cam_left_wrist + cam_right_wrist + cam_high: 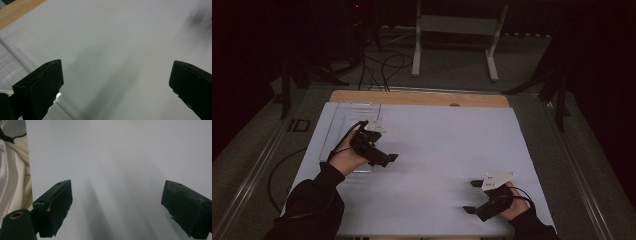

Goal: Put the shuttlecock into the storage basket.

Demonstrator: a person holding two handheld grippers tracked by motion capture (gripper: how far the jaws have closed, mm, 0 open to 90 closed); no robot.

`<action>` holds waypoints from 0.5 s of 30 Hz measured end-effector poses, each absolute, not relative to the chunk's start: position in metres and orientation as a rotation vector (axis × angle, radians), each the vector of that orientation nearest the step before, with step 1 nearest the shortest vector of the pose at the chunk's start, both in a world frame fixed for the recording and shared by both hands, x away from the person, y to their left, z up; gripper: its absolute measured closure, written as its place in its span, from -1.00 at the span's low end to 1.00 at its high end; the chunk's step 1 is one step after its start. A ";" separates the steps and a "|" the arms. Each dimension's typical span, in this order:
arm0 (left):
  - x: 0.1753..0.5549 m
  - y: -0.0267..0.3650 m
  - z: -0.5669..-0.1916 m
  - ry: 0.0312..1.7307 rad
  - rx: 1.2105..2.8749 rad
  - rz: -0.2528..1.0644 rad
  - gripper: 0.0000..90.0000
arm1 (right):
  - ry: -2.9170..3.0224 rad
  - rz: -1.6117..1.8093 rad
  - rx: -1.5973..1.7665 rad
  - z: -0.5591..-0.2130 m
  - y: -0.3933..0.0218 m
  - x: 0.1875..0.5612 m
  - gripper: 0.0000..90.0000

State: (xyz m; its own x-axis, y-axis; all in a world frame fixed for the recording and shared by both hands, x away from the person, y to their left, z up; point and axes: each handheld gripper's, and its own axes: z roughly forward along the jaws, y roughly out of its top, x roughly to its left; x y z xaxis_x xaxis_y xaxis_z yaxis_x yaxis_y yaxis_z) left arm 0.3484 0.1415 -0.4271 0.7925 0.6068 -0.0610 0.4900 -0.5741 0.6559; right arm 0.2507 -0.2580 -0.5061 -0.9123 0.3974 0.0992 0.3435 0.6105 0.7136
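Note:
My left gripper point(388, 159) is held over the left half of the white table sheet point(437, 145), at the right edge of a clear shallow tray point(343, 112). In the left gripper view its gripper point(116, 82) has both black jaws wide apart, with bare white sheet between them. My right gripper point(472, 196) hovers near the front right of the sheet, jaws pointing left. The right gripper view shows that gripper point(117, 205) open, with nothing between the jaws.
A wooden strip point(412, 97) runs along the table's far edge. Beyond it on the floor stand a white frame point(457, 25) and loose cables point(382, 65). Pale cloth point(10, 170) lies past the sheet's edge in the right gripper view.

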 end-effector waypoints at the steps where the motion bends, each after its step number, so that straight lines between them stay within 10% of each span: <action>1: 0.348 0.140 -0.428 0.805 2.303 0.213 -1.00 | 2.757 1.194 0.636 -0.506 -0.258 0.251 -0.78; 15: 0.339 0.125 -0.435 0.712 2.303 0.163 -1.00 | 2.749 1.185 0.642 -0.506 -0.259 0.250 -0.78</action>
